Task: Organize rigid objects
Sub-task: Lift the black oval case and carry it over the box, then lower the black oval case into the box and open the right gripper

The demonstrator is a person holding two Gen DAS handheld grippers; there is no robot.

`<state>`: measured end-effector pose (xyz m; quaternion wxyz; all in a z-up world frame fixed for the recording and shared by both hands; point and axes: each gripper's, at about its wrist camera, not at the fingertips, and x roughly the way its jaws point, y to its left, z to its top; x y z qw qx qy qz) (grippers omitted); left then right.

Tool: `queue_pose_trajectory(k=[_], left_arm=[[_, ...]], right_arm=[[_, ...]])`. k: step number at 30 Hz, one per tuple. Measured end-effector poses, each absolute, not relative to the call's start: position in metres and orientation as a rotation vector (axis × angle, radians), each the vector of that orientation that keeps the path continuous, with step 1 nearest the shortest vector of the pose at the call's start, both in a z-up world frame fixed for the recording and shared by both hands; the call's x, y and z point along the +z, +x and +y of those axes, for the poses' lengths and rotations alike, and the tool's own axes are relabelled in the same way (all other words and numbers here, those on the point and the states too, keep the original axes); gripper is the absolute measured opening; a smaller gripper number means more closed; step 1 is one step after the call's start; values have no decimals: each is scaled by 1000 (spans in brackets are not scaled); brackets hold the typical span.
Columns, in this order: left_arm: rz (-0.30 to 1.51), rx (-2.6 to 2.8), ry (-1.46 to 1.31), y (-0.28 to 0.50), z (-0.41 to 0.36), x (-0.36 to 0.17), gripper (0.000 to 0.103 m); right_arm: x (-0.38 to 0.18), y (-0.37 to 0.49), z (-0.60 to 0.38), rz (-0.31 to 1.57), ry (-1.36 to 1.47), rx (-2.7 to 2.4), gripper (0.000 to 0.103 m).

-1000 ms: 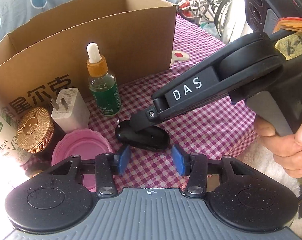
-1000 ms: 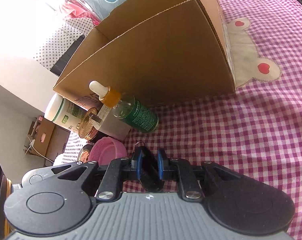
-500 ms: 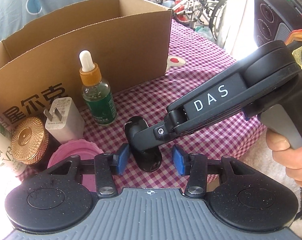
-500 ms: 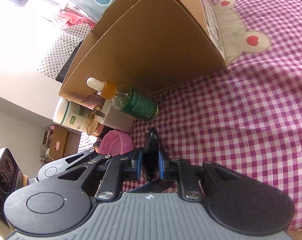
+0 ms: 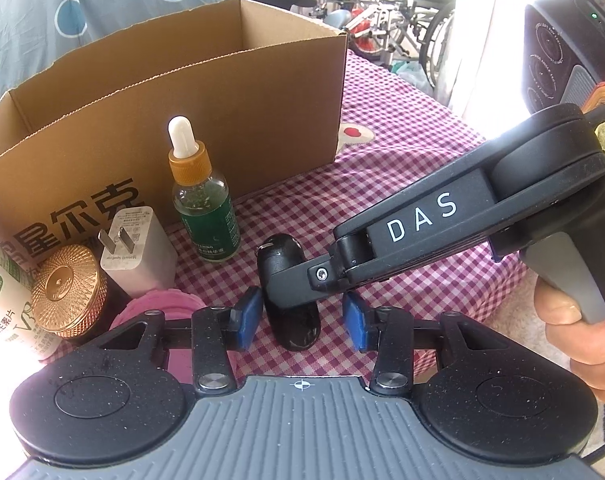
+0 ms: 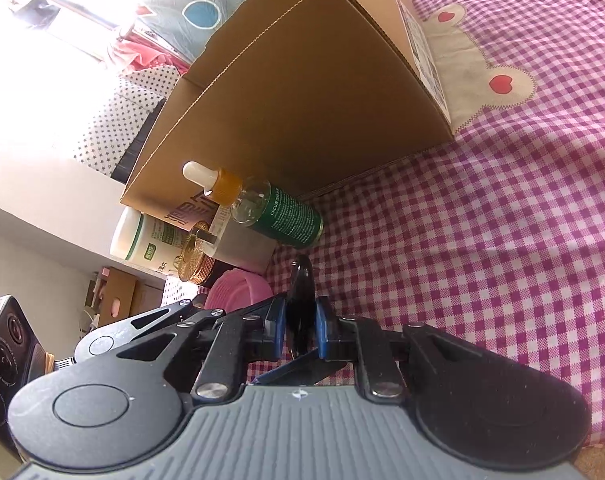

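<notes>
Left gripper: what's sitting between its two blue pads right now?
In the left wrist view, the black key fob, clamped by the right gripper, sits between the left gripper pads, untouched.

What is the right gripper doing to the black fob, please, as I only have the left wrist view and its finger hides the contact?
Observer: The right gripper is shut on the black fob; both blue pads press its sides.
Operator: Thank you. Is there anything on the end of the cardboard box that faces away from me?
Observer: Yes, that end panel of the cardboard box carries a white printed label.
Operator: And the white bottle cut off at my edge?
Observer: The white bottle has a plain white lid on it.
</notes>
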<state>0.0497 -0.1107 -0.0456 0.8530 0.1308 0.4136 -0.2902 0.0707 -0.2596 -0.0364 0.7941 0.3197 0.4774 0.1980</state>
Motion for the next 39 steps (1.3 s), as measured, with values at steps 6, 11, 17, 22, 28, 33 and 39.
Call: queue_pose_trajectory(k=[6, 11, 17, 22, 28, 33, 39], left_arm=[[821, -626, 271, 39, -106, -25, 43], [728, -620, 273, 26, -98, 11, 43], [603, -571, 234, 34, -73, 71, 44], [576, -489, 253, 72, -60, 102, 44], [756, -447, 241, 154, -46, 88, 44], [959, -424, 210, 219, -33, 48, 44], [1053, -350, 314, 253, -36, 14, 46]], right_arm=[[-12, 53, -255, 971, 660, 416, 17], [31, 38, -246, 874, 604, 441, 17], [96, 55, -227, 726, 528, 537, 17], [125, 107, -207, 704, 480, 632, 17], [105, 215, -181, 894, 496, 684, 17], [58, 292, -165, 1108, 557, 675, 17], [4, 343, -156, 1249, 629, 673, 17]])
